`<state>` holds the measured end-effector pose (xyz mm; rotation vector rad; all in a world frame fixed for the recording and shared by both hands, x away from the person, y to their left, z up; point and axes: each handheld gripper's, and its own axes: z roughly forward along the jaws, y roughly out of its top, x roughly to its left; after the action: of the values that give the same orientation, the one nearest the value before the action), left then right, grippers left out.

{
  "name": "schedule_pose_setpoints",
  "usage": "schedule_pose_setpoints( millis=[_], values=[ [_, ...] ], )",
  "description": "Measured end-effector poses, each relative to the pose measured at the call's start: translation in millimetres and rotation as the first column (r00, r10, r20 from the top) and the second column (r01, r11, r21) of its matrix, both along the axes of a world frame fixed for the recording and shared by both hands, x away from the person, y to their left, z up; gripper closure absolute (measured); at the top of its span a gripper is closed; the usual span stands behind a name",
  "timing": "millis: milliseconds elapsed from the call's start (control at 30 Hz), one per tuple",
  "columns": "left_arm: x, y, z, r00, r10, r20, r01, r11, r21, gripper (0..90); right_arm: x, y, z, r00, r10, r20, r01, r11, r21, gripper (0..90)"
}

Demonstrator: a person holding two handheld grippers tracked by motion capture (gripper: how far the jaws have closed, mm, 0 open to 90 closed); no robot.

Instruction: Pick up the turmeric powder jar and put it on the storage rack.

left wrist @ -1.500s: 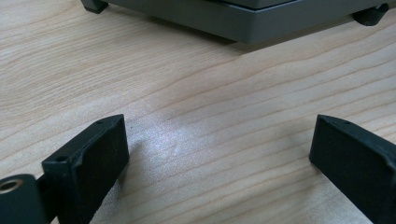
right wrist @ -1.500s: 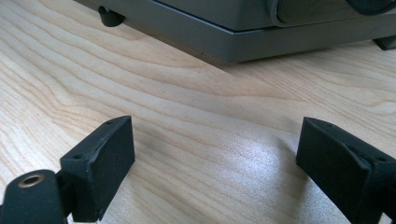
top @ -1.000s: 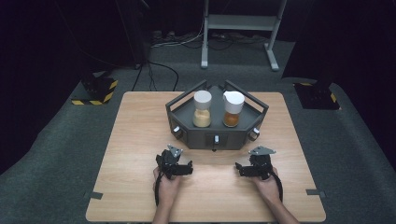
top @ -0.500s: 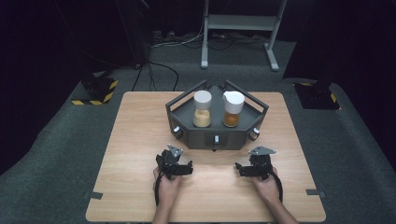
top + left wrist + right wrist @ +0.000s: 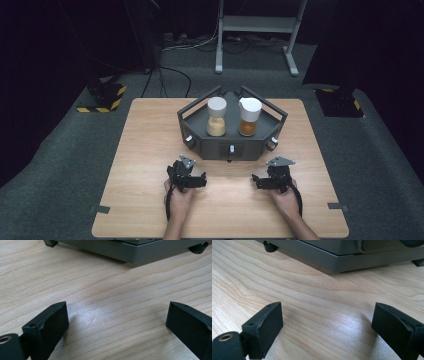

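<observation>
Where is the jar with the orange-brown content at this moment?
In the high view, the jar with the orange-brown content stands upright in the dark grey tray at the far middle of the table, on the right, beside the jar with the pale content.

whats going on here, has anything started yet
A person rests a hand-held gripper in each hand on the wooden table, the left gripper and right gripper both open with nothing between their jaws. Ahead of them sits a dark grey tray stand holding two white-capped jars: the pale-filled jar and the amber-filled jar. Neither jar is touched; the work looks not yet begun.
</observation>
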<state>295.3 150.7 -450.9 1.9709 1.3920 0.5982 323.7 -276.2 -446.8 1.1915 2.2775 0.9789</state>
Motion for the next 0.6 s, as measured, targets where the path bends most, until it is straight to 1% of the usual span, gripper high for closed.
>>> schedule_pose_setpoints(
  millis=[600],
  values=[
    [-0.1,-0.2,-0.1,1.0,0.001,0.0,-0.001,1.0,-0.001,4.3,-0.8,1.7,0.1,1.0,-0.009,-0.001,0.009,1.0,0.0,9.6]
  ],
)
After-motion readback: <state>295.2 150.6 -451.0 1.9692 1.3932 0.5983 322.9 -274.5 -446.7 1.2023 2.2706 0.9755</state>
